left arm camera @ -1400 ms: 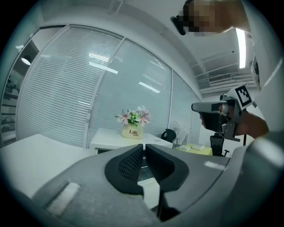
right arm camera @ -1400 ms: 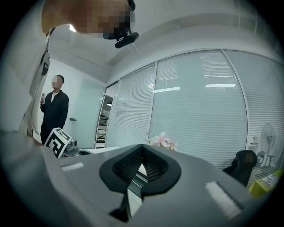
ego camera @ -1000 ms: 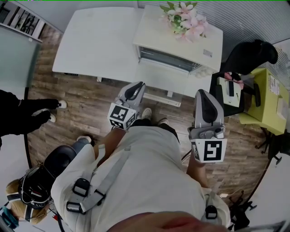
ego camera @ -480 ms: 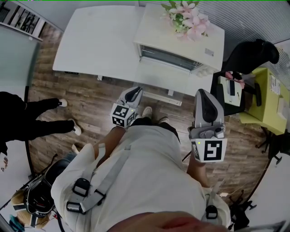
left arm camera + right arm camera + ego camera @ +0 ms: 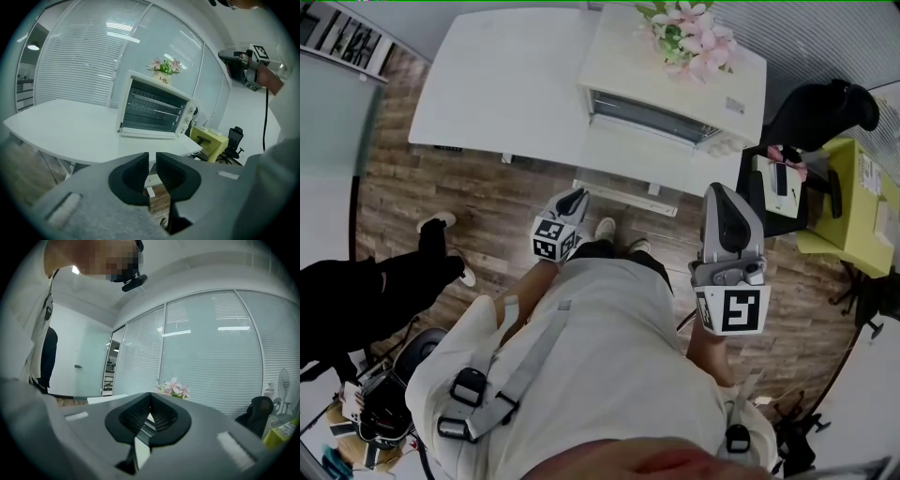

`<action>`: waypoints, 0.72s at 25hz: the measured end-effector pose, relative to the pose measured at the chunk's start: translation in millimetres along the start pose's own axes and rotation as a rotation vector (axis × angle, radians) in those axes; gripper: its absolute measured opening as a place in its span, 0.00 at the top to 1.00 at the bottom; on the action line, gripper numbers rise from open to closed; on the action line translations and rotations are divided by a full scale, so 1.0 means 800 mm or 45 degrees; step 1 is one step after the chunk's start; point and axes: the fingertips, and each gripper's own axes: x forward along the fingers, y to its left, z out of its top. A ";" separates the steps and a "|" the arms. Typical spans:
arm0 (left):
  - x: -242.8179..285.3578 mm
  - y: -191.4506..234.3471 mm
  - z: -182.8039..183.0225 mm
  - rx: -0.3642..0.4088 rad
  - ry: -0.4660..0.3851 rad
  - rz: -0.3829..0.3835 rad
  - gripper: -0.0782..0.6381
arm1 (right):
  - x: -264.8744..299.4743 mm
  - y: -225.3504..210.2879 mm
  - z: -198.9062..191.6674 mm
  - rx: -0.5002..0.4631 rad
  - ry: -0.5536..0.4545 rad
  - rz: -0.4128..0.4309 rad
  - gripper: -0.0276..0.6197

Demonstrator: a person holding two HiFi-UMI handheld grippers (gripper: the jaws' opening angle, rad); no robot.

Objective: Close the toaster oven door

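The white toaster oven [image 5: 675, 89] stands on the white table [image 5: 506, 84] ahead of me. In the left gripper view the toaster oven [image 5: 154, 112] shows its racks, and its door [image 5: 149, 134] lies folded down flat on the table. My left gripper [image 5: 574, 199] hangs low in front of my body, well short of the table edge. Its jaws are opening, with a narrow gap and nothing between them [image 5: 152, 161]. My right gripper [image 5: 720, 194] is held higher at my right side, also away from the oven, its jaws shut and empty [image 5: 150, 398].
A pot of pink flowers [image 5: 692, 37] sits on top of the oven. A black office chair [image 5: 820, 112] and a yellow-green cabinet [image 5: 853, 197] stand to the right. A person in black [image 5: 366, 300] is on the wooden floor at the left.
My left gripper has dropped lower and drawn in toward my body. The person in black has walked toward the lower left. The right gripper has stayed put.
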 end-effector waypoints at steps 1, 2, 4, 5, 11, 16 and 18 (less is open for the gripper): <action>0.001 0.001 -0.006 0.000 0.012 0.002 0.82 | 0.000 0.000 -0.001 0.001 0.001 0.000 0.95; 0.002 0.003 -0.012 -0.003 0.023 0.004 0.82 | 0.000 -0.001 -0.001 0.001 0.002 0.001 0.95; 0.004 0.006 -0.025 -0.020 0.047 0.010 0.82 | 0.001 -0.001 -0.002 0.001 0.004 0.003 0.95; 0.005 0.008 -0.032 -0.033 0.059 0.014 0.82 | 0.001 -0.001 -0.002 0.001 0.005 0.003 0.95; 0.013 0.021 -0.070 -0.080 0.112 0.039 0.81 | 0.002 -0.003 -0.001 -0.001 0.000 0.006 0.95; 0.022 0.034 -0.101 -0.082 0.159 0.059 0.79 | 0.003 -0.006 -0.002 -0.001 0.001 0.008 0.95; 0.026 0.040 -0.114 -0.085 0.181 0.069 0.78 | 0.002 -0.006 -0.001 -0.001 0.001 0.010 0.95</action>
